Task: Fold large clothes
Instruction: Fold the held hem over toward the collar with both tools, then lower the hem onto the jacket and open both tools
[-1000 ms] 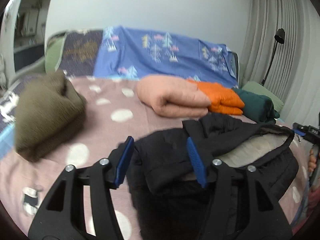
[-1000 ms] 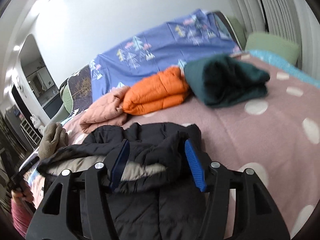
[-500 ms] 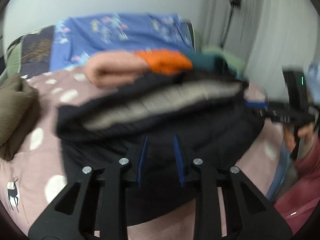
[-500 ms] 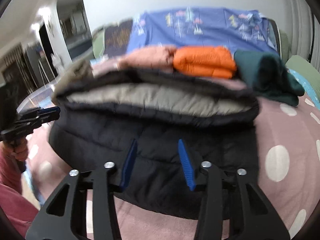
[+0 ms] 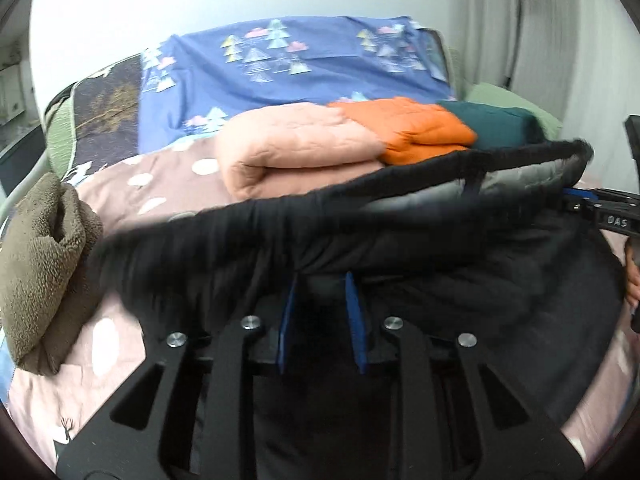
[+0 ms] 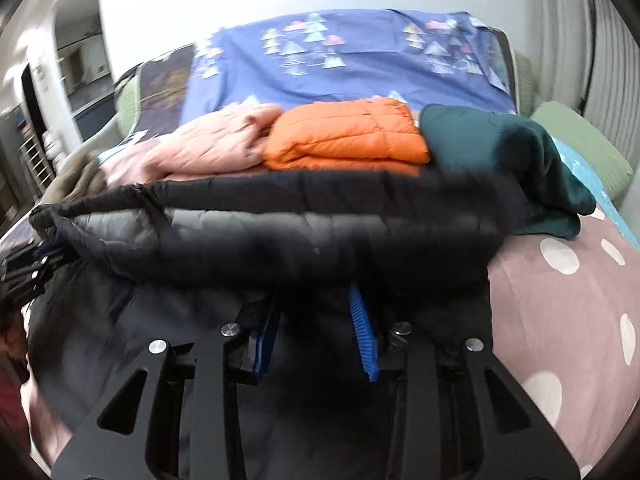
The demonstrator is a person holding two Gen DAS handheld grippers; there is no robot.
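A black puffer jacket [image 5: 360, 240] with grey lining lies across the pink spotted bed, its upper edge stretched between my two grippers; it also shows in the right wrist view [image 6: 320, 232]. My left gripper [image 5: 322, 280] is shut on the jacket's near black edge, its blue pads close together. My right gripper [image 6: 316, 296] is shut on the jacket edge too, with fabric bunched over its fingertips. The right gripper also shows at the right edge of the left wrist view [image 5: 592, 204].
Folded clothes lie behind the jacket: a peach one [image 5: 296, 152], an orange one [image 6: 344, 140] and a dark green one [image 6: 500, 156]. A brown fleece [image 5: 40, 264] sits at the left. A blue patterned sheet [image 5: 288, 64] covers the headboard. Curtains hang at the right.
Both grippers closed from wide open onto the jacket's edge. The jacket went from a crumpled heap to being pulled taut between them and lifted along its top edge.
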